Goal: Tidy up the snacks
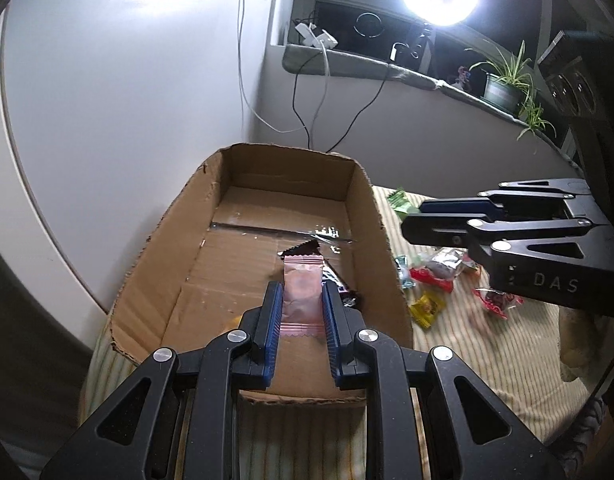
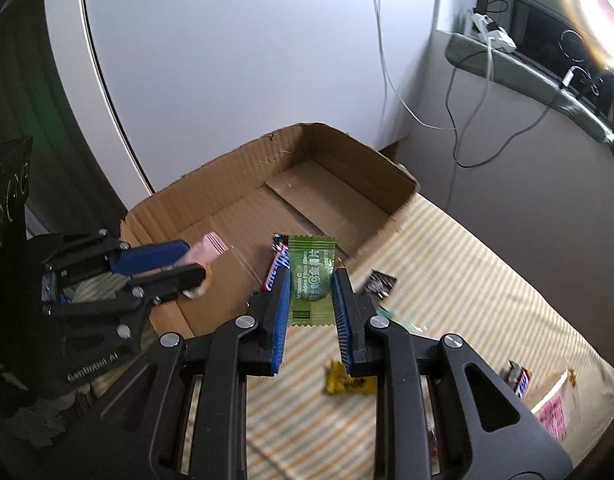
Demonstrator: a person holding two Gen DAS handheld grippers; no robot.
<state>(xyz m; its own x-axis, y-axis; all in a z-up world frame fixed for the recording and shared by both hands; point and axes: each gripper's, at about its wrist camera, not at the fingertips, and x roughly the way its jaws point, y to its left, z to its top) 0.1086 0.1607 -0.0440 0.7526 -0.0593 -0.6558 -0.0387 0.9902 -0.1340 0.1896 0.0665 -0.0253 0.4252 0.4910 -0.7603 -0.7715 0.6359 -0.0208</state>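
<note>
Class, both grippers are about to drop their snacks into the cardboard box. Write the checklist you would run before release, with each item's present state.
1. Left gripper shut on the pink packet: ok.
2. Right gripper shut on the green packet: ok.
3. Pink packet over the open cardboard box: ok, seen from the left wrist.
4. Green packet over the box: cannot tell; in the right wrist view it hangs about at the box's near edge.
5. Free room on the box floor: ok, only a dark wrapper and little else lie there.
6. Grippers apart from each other: ok, a clear gap between them shows in both views.
</note>
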